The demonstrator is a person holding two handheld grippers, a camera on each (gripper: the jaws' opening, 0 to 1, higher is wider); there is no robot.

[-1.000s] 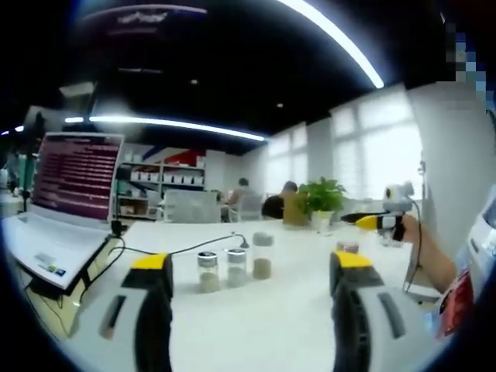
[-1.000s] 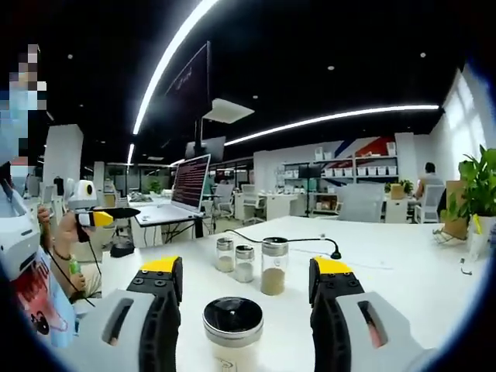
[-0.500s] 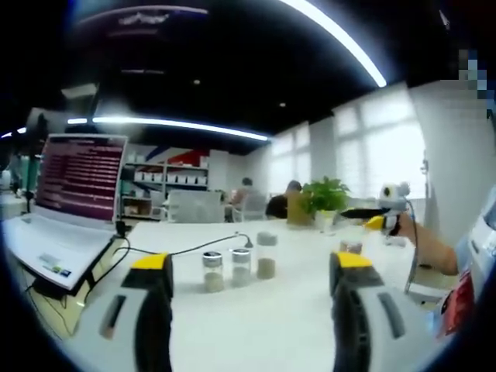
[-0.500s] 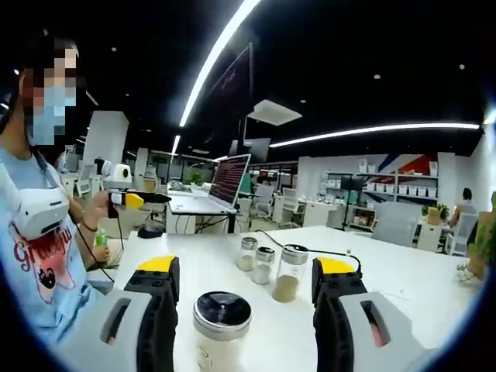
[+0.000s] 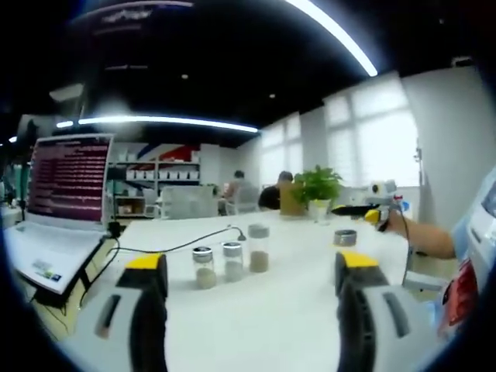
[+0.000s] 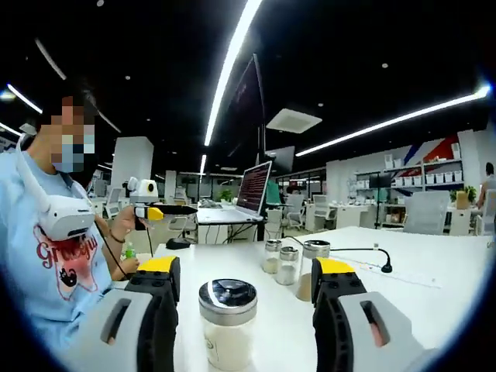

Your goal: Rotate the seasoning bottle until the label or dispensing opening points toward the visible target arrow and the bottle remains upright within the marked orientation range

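The seasoning bottle (image 6: 228,324) stands straight up between the wide-open right gripper (image 6: 246,288) jaws, not touching them; the left gripper (image 5: 252,273) is wide open too, holding nothing.

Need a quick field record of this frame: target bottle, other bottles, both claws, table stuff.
target bottle: seasoning bottle, upright, silver lid, pale contents, between the right claw's jaws, contact unclear
right claw: jaws either side of the bottle, grip cannot be told
left claw: open, holding nothing, above the table
other bottles: three jars in a row, upright, farther back
laptop: open, screen lit, at table edge
cable: runs from laptop side toward jars
target arrow: not seen
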